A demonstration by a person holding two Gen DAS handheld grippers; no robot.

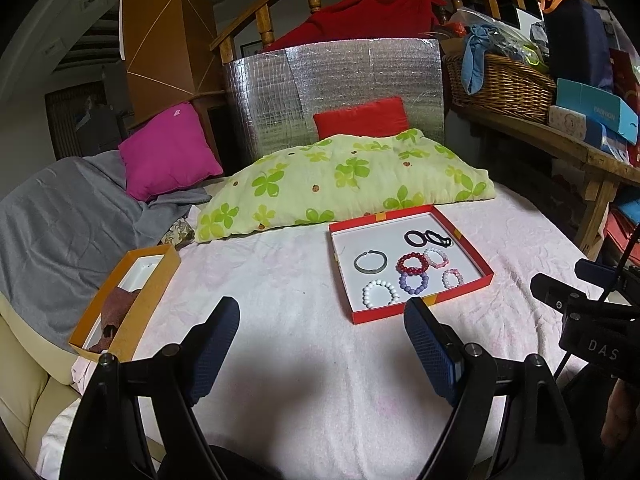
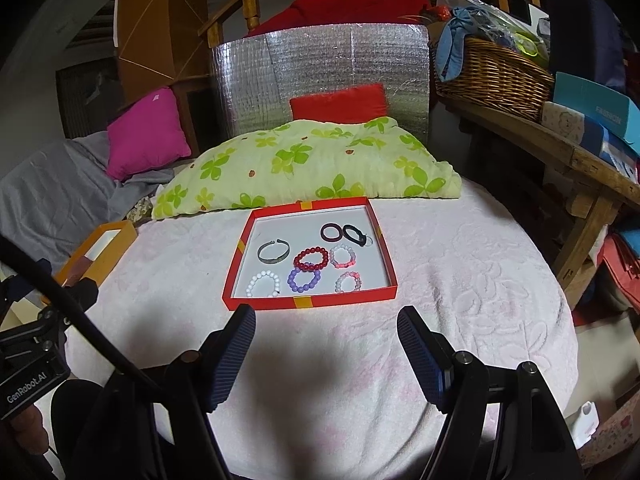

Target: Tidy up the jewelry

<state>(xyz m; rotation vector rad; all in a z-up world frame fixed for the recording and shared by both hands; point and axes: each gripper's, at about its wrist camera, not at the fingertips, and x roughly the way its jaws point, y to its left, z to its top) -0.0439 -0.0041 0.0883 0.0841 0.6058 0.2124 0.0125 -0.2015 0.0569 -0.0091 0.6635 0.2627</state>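
Observation:
A shallow red tray (image 1: 466,284) (image 2: 308,301) lies on a pale pink bedspread and holds several bracelets: a silver bangle (image 1: 371,262) (image 2: 273,251), a red beaded one (image 1: 412,264) (image 2: 311,259), a purple one (image 1: 413,282) (image 2: 304,280), a white one (image 1: 381,293) (image 2: 263,284), two pink ones and two dark hair bands (image 1: 427,238) (image 2: 344,233). An orange box (image 1: 158,280) (image 2: 120,240) with a white lining sits to the left. My left gripper (image 1: 322,320) hovers open over bare bedspread between box and tray. My right gripper (image 2: 326,322) is open just short of the tray's near edge. Nothing is between either pair of fingers.
A clover-print pillow (image 1: 348,178) lies behind the tray, with red and magenta cushions and a silver foil board further back. A grey blanket (image 1: 72,216) covers the left side. A wooden shelf (image 2: 560,148) with a wicker basket and boxes stands at the right.

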